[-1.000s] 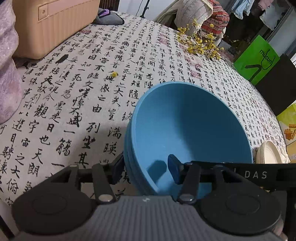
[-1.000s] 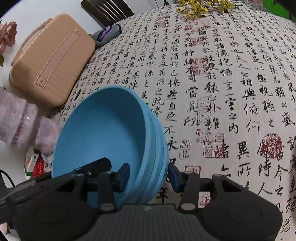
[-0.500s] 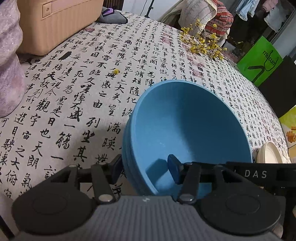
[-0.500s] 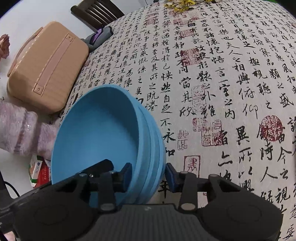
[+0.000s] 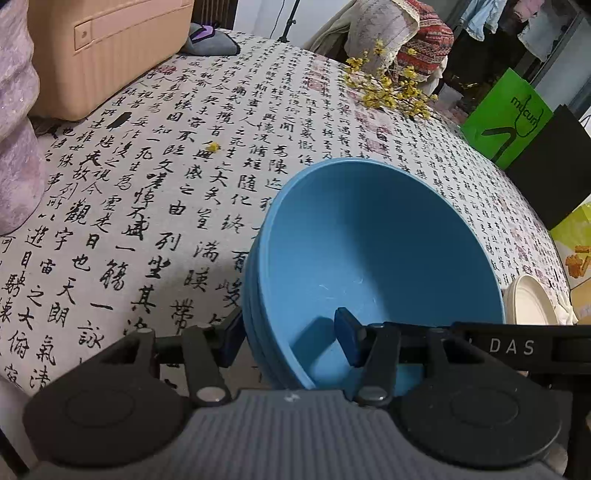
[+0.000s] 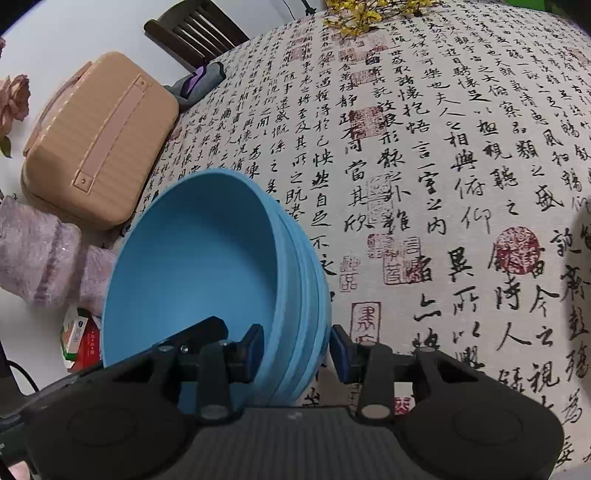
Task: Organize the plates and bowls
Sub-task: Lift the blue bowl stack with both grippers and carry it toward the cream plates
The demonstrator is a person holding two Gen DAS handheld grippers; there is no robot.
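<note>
With the right gripper (image 6: 297, 349) now narrowed onto one rim of the nested stack of smooth blue plastic bowls (image 5: 373, 266) and the left gripper (image 5: 291, 338) clamping the opposite rim, both jaws carry it tilted above the calligraphy-clothed bench (image 6: 443, 166), ready for placing.

A tablecloth (image 5: 155, 206) printed with black calligraphy and red seals covers the table and fills most of both frames. A tan ribbed case (image 6: 96, 147) with a strap handle sits at the upper left of each frame. A grey and purple pouch (image 5: 208, 40) lies just beyond the case. Yellow flower sprigs (image 5: 391, 88) lie at the upper centre; one loose yellow blossom (image 5: 213, 147) lies apart on the cloth. A green bag (image 5: 508, 118) stands at the upper right. A dark wooden chair (image 6: 195, 33) appears at the top of the right wrist view.
</note>
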